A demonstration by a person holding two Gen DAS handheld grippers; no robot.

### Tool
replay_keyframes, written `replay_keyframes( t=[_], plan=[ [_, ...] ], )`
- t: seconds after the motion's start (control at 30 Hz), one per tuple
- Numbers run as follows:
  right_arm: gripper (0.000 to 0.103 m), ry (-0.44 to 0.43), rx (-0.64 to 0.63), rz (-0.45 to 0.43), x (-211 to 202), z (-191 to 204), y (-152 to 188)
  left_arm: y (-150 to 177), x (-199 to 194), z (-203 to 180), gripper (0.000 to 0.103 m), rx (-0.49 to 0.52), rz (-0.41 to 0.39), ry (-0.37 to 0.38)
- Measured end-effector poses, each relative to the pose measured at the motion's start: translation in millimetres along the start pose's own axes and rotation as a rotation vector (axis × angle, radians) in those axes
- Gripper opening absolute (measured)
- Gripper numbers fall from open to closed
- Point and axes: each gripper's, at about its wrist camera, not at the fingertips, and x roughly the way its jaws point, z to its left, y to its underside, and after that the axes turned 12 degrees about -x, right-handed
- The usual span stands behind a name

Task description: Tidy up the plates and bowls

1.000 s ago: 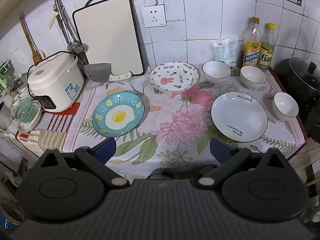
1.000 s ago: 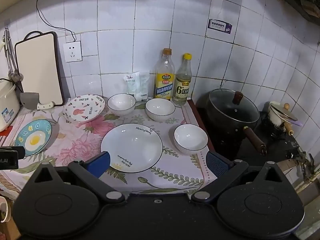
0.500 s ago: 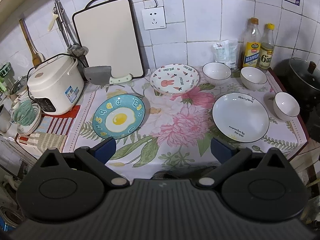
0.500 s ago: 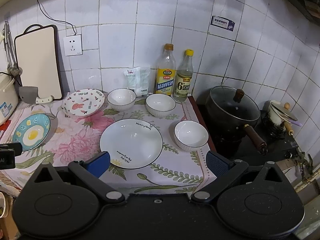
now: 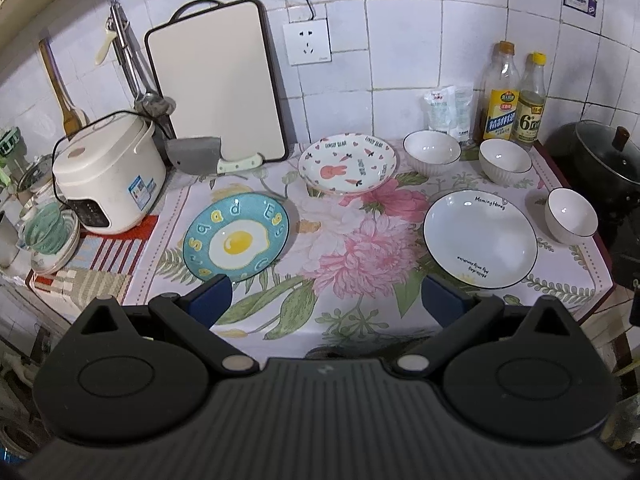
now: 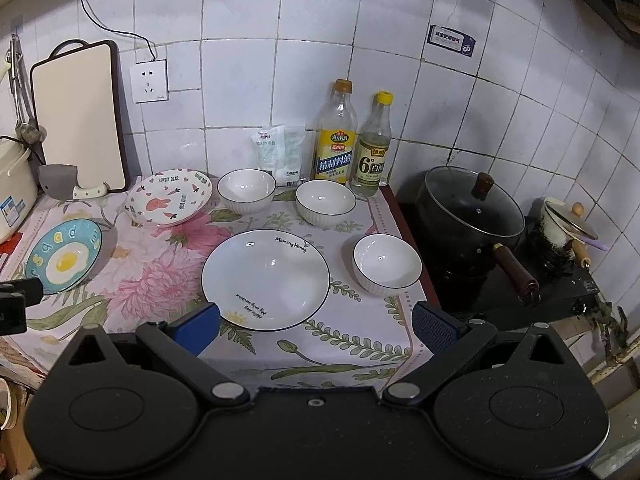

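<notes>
No dish is held yet: the left gripper (image 5: pixel 324 300) and the right gripper (image 6: pixel 316 326) are both spread wide and empty, held back from the floral cloth (image 5: pixel 352 248). Seen from the left wrist, the egg plate (image 5: pixel 236 238) lies at 10 o'clock, the rabbit plate (image 5: pixel 347 163) at 12, the white plate (image 5: pixel 480 238) at 2, and three bowls (image 5: pixel 431 152) at 1 to 2. The opening step is judged pending; a first approach to a plate rim is called for.

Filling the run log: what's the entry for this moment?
left gripper open | right gripper open | plates, bowls untouched
</notes>
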Motion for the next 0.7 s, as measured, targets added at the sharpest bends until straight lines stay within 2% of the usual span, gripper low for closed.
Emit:
replay_keyframes(
  t=[0.47,0.7],
  plan=[
    [0.103,0.001,-0.001,-0.002,1,-1,1,4,2,7,0.103,-0.015,-0.011,0.013],
    [0.103,0.039,-0.044,-0.076,-2,2,11,10,4,11,0.103,-0.015,0.000,0.013]
  ],
)
